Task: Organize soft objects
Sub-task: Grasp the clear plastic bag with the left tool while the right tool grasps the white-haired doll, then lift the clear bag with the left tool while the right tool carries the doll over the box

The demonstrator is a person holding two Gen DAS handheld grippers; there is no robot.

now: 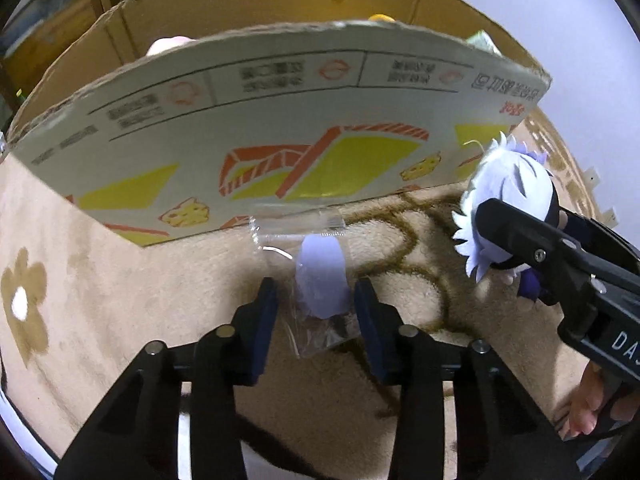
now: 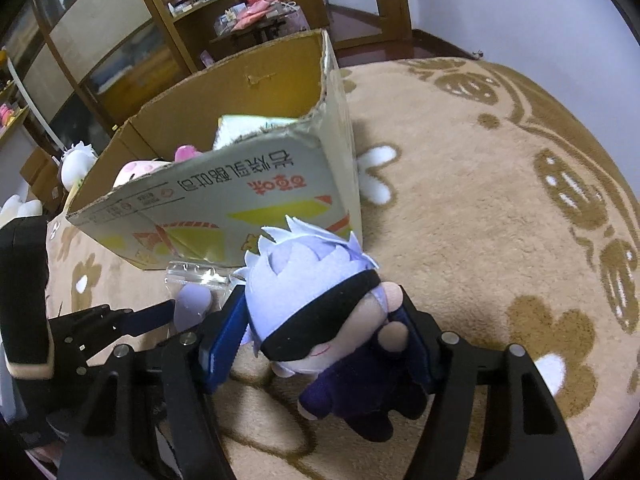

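Note:
A small pale lilac soft item in a clear zip bag [image 1: 320, 280] lies on the carpet in front of the cardboard box [image 1: 280, 120]. My left gripper [image 1: 316, 308] straddles it from above, its blue pads against the bag's two sides. Seen from the right wrist, one left finger touches the bagged item [image 2: 194, 300] and the other is hidden. A plush doll [image 2: 304, 280] with white hair, a black blindfold and purple clothes hangs just above the carpet, with my right gripper [image 2: 320, 340] shut on its head. In the left wrist view, the doll [image 1: 504, 184] and right gripper [image 1: 524, 220] are at the right.
The box [image 2: 240, 208] stands open-topped on a beige carpet [image 2: 480, 220] with brown flowers. It holds a pink plush [image 2: 136, 170] and a pale green item [image 2: 248, 124]. A white plush [image 2: 76, 160] sits beyond its left end. Wooden shelves [image 2: 160, 20] line the back. A hand [image 1: 588, 412] holds the right gripper.

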